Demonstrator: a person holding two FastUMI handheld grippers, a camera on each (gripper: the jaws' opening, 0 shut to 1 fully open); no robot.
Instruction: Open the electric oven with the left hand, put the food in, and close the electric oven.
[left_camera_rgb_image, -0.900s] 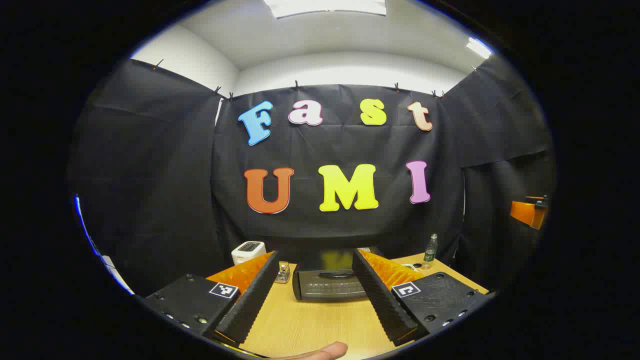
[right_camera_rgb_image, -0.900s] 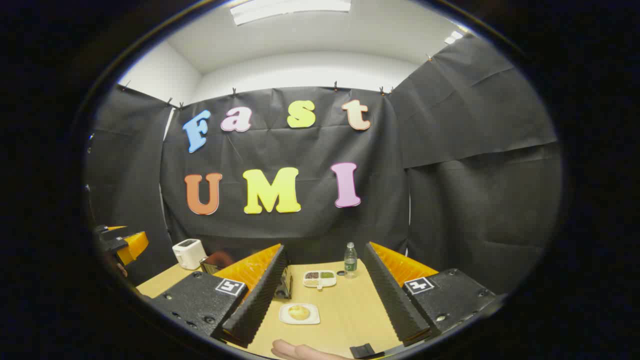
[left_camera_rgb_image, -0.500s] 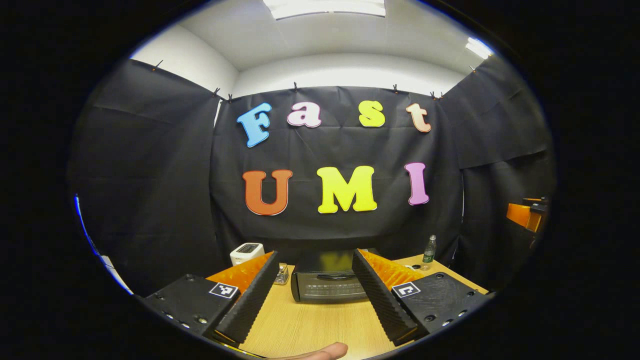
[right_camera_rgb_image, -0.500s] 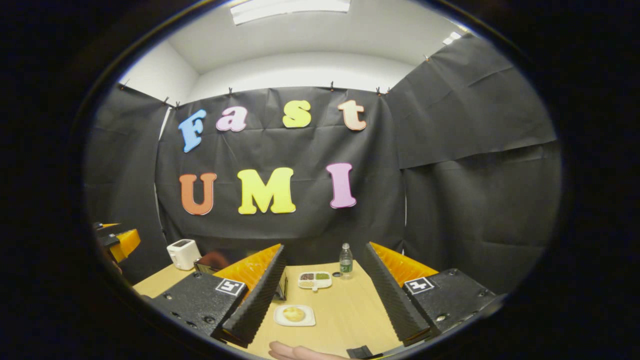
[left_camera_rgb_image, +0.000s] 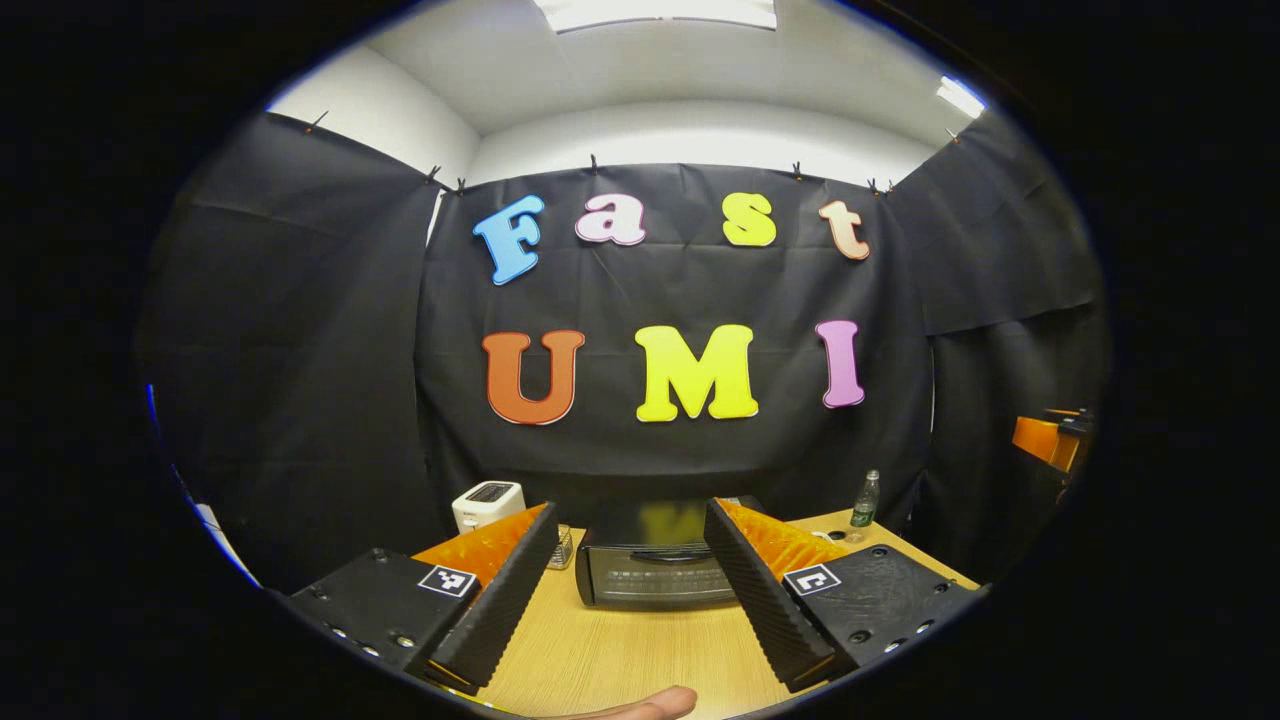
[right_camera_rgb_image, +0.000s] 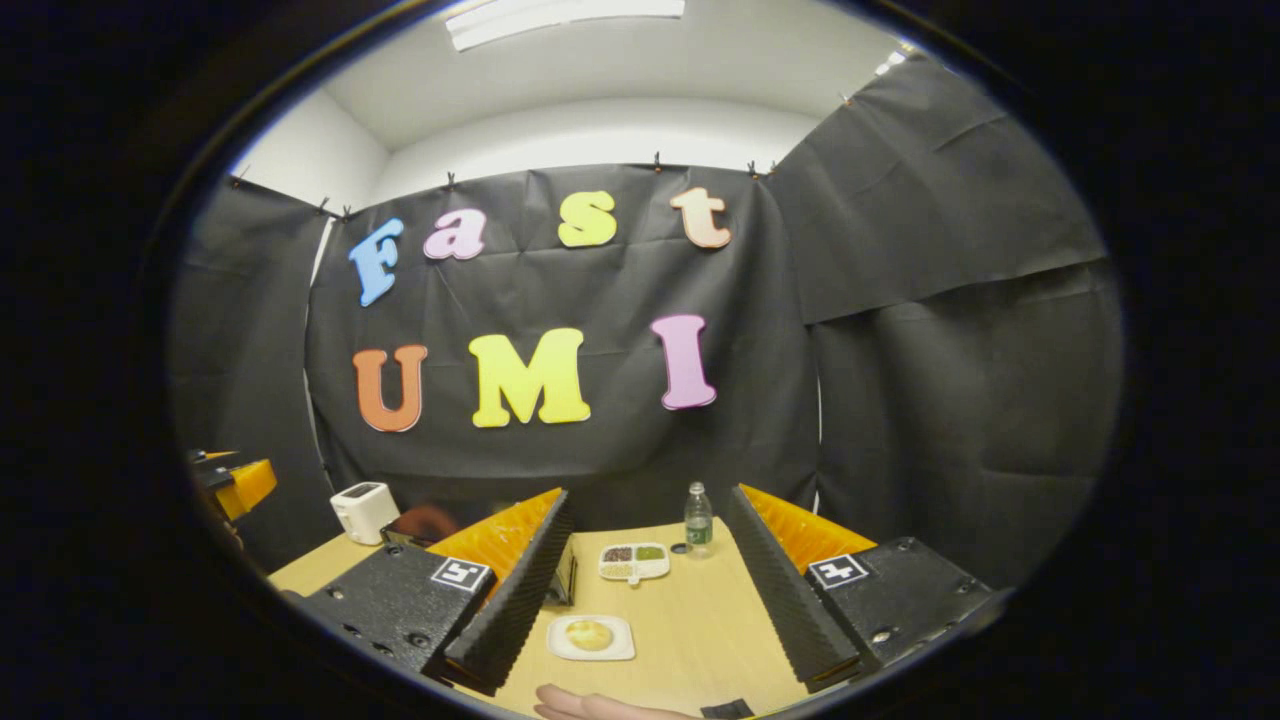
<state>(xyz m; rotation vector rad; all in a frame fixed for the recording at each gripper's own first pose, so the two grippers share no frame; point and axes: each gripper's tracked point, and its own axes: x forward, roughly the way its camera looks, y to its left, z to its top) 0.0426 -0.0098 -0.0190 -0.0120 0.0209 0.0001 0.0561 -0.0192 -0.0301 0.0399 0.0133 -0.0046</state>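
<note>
Both grippers spread and empty above the table; oven door not yet opened.

The left gripper (left_camera_rgb_image: 640, 640) has its jaws wide apart with the electric oven (left_camera_rgb_image: 655, 565) framed between them at 12 o'clock, door shut. Judged rigid and heavy, it should stay put; the thin handle bar (left_camera_rgb_image: 660, 553) along the door's top edge looks the place to pinch. The right gripper (right_camera_rgb_image: 645, 630) is likewise spread on nothing, and the food (right_camera_rgb_image: 589, 634), a soft-looking bun on a small white plate (right_camera_rgb_image: 560, 648), sits at 11 o'clock; better lifted by the stiff rim. The bare table (left_camera_rgb_image: 620, 650) before the oven leaves room for the door to drop; a toaster (left_camera_rgb_image: 487, 503) stands at 10 o'clock, a bottle (right_camera_rgb_image: 698, 520) and a divided tray (right_camera_rgb_image: 633, 562) beyond.
</note>
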